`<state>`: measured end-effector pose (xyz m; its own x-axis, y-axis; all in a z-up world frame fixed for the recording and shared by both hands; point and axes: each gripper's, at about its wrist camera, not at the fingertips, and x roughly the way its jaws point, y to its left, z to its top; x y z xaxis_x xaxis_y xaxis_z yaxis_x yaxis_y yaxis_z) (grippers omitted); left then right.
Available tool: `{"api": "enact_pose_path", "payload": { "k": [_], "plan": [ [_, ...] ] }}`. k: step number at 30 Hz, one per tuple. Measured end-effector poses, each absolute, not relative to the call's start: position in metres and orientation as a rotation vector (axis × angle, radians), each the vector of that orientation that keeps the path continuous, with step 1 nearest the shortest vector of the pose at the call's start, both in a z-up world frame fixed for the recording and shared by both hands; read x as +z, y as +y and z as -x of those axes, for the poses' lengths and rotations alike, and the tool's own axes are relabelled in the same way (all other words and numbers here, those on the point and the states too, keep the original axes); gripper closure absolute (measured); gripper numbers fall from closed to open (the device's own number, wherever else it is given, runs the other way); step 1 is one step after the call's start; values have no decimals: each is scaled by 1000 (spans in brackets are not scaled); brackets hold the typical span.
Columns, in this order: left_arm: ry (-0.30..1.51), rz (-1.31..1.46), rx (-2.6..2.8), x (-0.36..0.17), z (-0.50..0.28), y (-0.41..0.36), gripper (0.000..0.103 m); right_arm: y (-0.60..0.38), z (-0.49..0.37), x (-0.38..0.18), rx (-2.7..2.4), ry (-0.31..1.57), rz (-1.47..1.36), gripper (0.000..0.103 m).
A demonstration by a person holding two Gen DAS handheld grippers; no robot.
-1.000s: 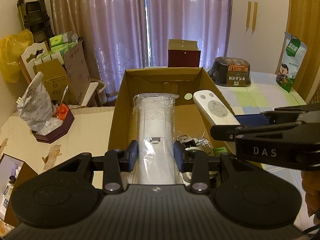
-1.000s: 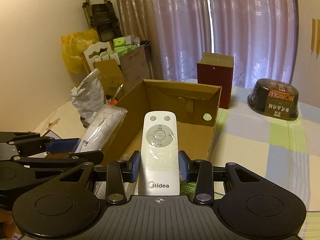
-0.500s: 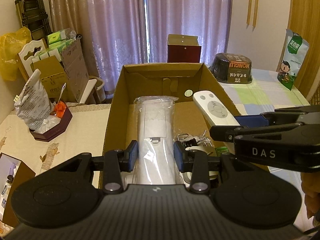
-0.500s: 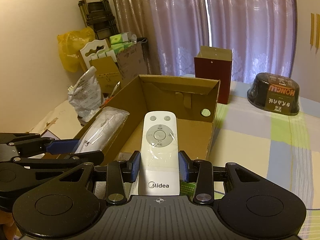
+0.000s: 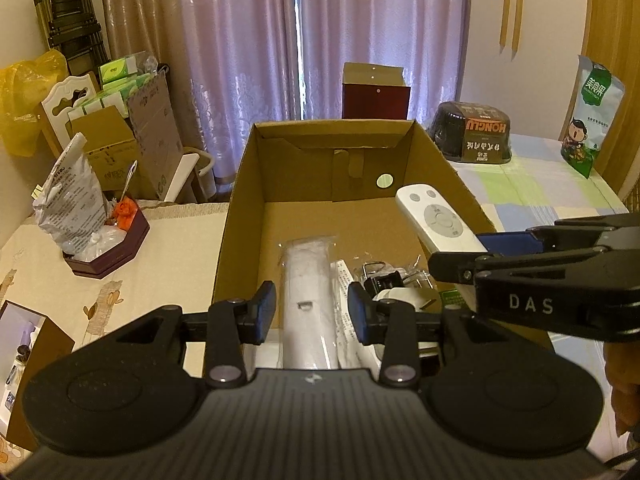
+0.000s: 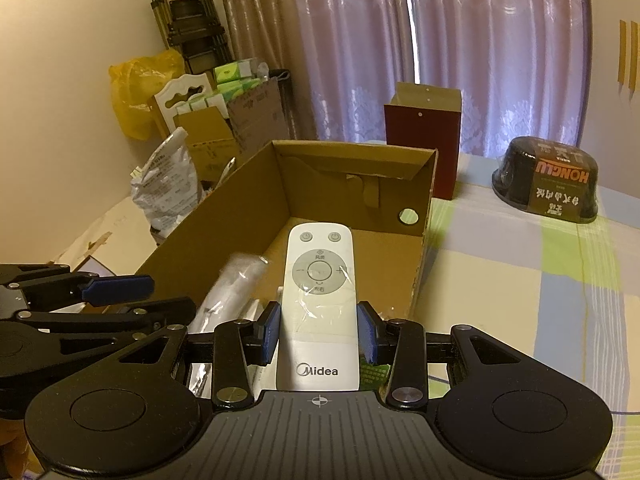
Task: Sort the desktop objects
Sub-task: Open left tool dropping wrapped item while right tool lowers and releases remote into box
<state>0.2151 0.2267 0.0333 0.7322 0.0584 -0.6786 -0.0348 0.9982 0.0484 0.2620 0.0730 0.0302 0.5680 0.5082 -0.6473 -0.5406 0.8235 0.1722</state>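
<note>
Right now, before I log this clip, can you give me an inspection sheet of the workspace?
Surface: table under cream and checked cloths.
Job's things: cardboard box open; wrapped remote and binder clips inside it; Midea remote held over it.
Clutter: black bowl, red paper bag, snack bag, hexagonal tray holding a silver pouch.
Grippers: left hand-held gripper open, pads clear of the wrapped remote; right hand-held gripper shut on the Midea remote.
Cables: nothing seen.
Surroundings: purple curtains, folded stepladder, stacked cartons.
</note>
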Motion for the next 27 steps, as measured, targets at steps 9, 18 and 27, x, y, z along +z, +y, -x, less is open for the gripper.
{"api": "enact_pose_path", "payload": {
  "k": [9, 18, 27],
  "plan": [
    [747, -28, 46, 35, -213, 228, 69, 74, -260, 30, 616, 740, 45, 64],
    [742, -29, 48, 37, -211, 230, 69, 76, -261, 35, 614, 732, 41, 63],
    [745, -31, 46, 40, -212, 228, 69, 75, -264, 36, 612, 728, 39, 63]
  ]
}}
